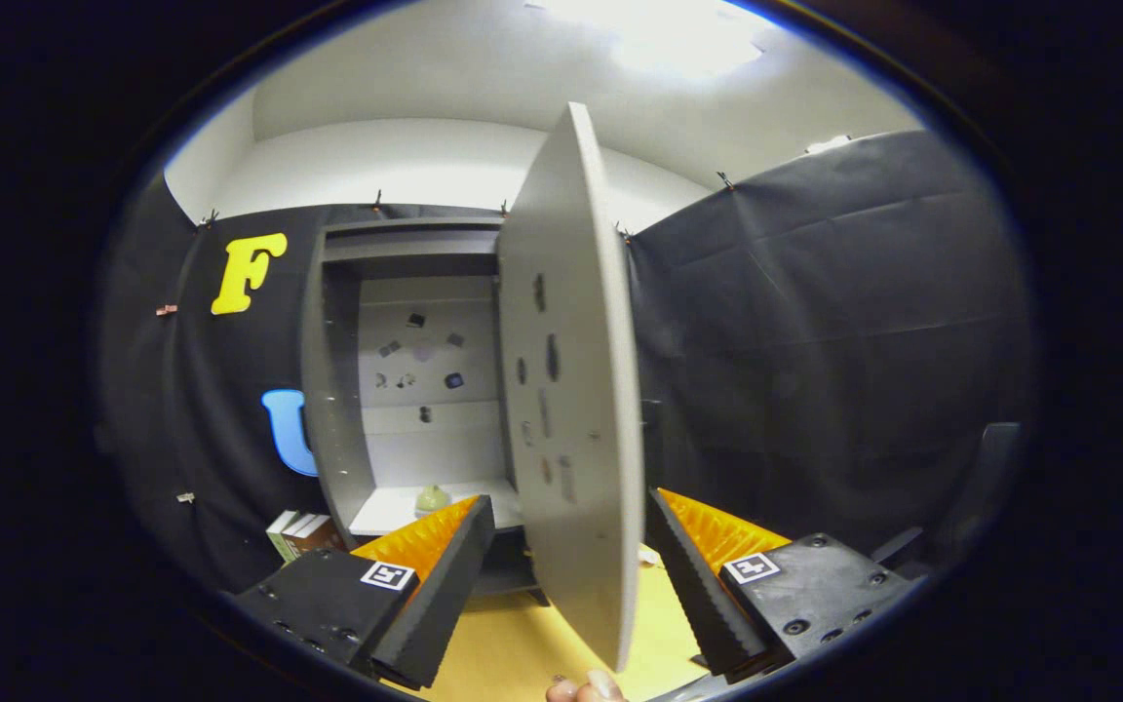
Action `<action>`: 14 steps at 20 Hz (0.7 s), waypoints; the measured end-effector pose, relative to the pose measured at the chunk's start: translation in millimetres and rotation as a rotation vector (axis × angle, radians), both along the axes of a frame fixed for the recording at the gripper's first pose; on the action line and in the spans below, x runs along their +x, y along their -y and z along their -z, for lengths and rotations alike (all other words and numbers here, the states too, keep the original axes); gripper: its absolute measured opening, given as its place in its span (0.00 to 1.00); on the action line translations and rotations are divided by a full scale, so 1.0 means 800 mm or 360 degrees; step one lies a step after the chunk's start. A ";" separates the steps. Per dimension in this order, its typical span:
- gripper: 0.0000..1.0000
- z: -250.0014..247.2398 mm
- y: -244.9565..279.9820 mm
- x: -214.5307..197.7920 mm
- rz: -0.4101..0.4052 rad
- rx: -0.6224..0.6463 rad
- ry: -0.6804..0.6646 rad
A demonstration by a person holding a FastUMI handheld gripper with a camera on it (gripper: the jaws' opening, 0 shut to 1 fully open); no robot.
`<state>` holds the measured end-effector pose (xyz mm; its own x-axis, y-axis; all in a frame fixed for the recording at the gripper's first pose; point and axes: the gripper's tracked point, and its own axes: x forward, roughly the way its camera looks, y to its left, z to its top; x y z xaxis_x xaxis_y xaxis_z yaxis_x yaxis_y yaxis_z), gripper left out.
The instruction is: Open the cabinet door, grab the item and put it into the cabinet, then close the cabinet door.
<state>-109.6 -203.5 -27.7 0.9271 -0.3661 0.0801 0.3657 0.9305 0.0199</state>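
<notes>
The grey cabinet [332, 390] stands open against the booth wall. Its door [571, 390] is swung out towards me, edge-on, and sits between my two fingers. My gripper [571, 531] is open, with one finger on each side of the door's lower part; neither pad visibly presses on it. A small pale green item [432, 499] rests on the cabinet's white shelf [386, 512], beyond the left finger. Small stickers dot the cabinet's back panel and the door's inner face.
A few books [300, 534] stand left of the cabinet base. The yellowish table top [513, 643] lies beneath the fingers. A person's fingertips [586, 688] show just under the door's bottom corner. Black cloth wall runs along the right side.
</notes>
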 end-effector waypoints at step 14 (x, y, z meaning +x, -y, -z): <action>0.97 0.032 0.113 0.056 -0.0386 0.0003 -0.0154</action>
<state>-64.4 -293.5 -53.0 0.9912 -0.1320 -0.0134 0.1319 0.9913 -0.0026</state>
